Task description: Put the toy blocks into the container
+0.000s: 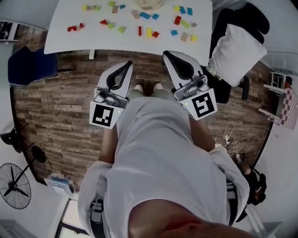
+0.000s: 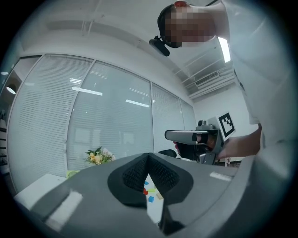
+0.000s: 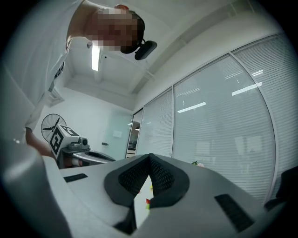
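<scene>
Several coloured toy blocks (image 1: 149, 32) lie scattered on the white table (image 1: 65, 39) at the top of the head view. The pale container (image 1: 149, 3) is cut off at the table's far edge. My left gripper (image 1: 128, 63) and right gripper (image 1: 166, 54) are held in front of the person's body, above the wooden floor and short of the table. Both are shut with nothing in them. In the left gripper view the jaws (image 2: 149, 157) meet at their tips, with a few blocks (image 2: 150, 193) glimpsed below. The right gripper view shows its jaws (image 3: 150, 157) closed the same way.
A black office chair with a white cloth (image 1: 237, 46) stands right of the table. A blue chair (image 1: 30, 65) stands at the left. A floor fan (image 1: 14, 186) and cables (image 1: 233, 139) are on the floor. Flowers (image 2: 98, 157) stand by the glass wall.
</scene>
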Available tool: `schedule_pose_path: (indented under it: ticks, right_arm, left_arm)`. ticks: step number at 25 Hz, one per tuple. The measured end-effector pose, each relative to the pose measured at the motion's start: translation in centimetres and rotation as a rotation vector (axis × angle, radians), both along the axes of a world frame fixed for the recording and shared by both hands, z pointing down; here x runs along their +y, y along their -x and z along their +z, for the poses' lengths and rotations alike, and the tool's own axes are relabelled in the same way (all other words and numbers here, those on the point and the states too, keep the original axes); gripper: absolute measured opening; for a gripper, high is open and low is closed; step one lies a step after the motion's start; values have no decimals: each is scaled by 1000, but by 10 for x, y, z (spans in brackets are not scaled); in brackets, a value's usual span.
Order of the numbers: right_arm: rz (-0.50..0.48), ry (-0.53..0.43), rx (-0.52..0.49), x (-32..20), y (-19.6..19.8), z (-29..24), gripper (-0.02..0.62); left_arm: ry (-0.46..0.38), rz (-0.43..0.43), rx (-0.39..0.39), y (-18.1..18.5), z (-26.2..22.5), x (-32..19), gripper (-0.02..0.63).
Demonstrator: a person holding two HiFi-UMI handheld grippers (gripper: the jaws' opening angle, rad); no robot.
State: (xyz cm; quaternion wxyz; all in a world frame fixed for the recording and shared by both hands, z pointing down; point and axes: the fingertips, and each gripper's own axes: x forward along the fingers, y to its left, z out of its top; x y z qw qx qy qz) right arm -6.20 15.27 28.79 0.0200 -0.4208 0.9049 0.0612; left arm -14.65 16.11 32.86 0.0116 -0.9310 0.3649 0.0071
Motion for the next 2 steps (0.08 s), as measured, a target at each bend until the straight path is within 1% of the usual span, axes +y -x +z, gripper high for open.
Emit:
schedule_pose_path:
  ticks: [2]
  right_arm:
    - [-8, -9, 4, -1, -6, -5, 0]
  left_arm:
    - [-3, 8, -3, -10, -3, 1, -2]
